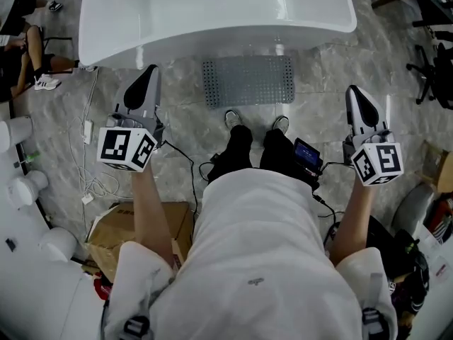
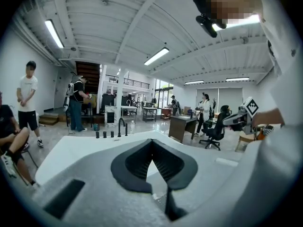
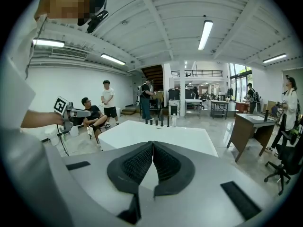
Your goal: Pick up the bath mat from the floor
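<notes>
Approach is the step in hand, by my reading, since nothing is gripped yet. The left tongs [image 1: 149,71] and right tongs [image 1: 352,92] are both clenched on nothing, with their tips pressed together. They are held up at either side of the person and point level across the room, not down.

The bath mat [image 1: 248,81], grey and perforated, lies flat on the stone floor [image 1: 318,112] at 12 o'clock from the person's shoes [image 1: 232,118]. Its far edge is just beside the foot of the white bathtub [image 1: 212,20].

The next move probably calls for bending down, releasing the tongs and working one jaw under the near edge or a corner. A thin mat lying this flat may resist that.

A cardboard box [image 1: 113,236] sits at 8 o'clock, white cables [image 1: 88,154] trail at 9 o'clock, and an office chair [image 1: 432,69] stands at 2 o'clock. None of them blocks the reach. The tub wall leaves little room at the mat's far side, and the shoes stand near its front edge.
</notes>
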Demonstrator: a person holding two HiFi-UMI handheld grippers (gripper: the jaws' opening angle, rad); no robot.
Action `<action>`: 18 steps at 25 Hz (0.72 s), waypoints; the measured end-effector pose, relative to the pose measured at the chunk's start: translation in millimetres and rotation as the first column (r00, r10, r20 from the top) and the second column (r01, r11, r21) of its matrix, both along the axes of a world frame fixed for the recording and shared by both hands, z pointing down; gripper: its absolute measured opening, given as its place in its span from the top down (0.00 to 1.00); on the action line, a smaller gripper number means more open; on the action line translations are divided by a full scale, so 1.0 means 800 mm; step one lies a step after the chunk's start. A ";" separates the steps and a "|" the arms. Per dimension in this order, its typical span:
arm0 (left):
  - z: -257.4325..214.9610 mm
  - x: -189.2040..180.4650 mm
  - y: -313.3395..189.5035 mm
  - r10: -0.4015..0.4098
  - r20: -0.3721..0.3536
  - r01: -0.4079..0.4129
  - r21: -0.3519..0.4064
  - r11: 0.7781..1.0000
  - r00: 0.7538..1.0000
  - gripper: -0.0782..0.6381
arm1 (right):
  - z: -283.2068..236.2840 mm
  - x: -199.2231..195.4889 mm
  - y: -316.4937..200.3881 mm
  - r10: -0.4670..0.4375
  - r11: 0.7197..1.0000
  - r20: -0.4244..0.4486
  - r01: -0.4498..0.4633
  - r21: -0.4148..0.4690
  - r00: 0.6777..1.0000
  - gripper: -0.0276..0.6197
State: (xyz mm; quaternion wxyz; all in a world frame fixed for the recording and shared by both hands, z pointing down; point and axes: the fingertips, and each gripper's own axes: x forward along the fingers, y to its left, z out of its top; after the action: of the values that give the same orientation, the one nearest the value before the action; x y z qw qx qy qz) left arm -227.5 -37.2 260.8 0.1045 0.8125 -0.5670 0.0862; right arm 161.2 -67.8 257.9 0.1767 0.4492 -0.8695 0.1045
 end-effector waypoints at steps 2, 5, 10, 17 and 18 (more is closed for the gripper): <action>0.008 0.010 -0.001 0.014 0.005 -0.014 -0.009 1.000 1.000 0.88 | 0.004 -0.002 0.002 -0.024 1.000 0.004 0.024 -0.005 1.000 0.95; 0.031 0.029 -0.003 0.047 0.010 -0.046 -0.048 0.998 0.999 0.88 | 0.018 0.001 -0.003 -0.039 0.999 0.010 0.039 -0.019 0.999 0.95; 0.081 0.063 -0.005 0.108 -0.010 -0.108 -0.146 0.983 0.994 0.88 | 0.061 -0.003 -0.020 -0.081 0.994 0.018 0.082 -0.065 0.997 0.95; 0.148 0.085 -0.013 0.081 -0.034 -0.086 -0.200 0.976 0.996 0.88 | 0.138 0.015 -0.039 -0.104 0.988 -0.018 0.102 -0.117 0.994 0.95; 0.156 0.088 -0.016 0.073 -0.040 -0.080 -0.205 0.975 0.997 0.88 | 0.151 0.019 -0.042 -0.111 0.986 -0.022 0.108 -0.131 0.994 0.95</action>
State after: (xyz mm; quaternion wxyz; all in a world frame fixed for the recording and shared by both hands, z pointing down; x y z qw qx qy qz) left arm -157.4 -49.8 385.4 0.1942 0.8197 -0.5216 0.1354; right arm 176.6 -101.1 378.4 0.2235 0.3899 -0.8816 0.1442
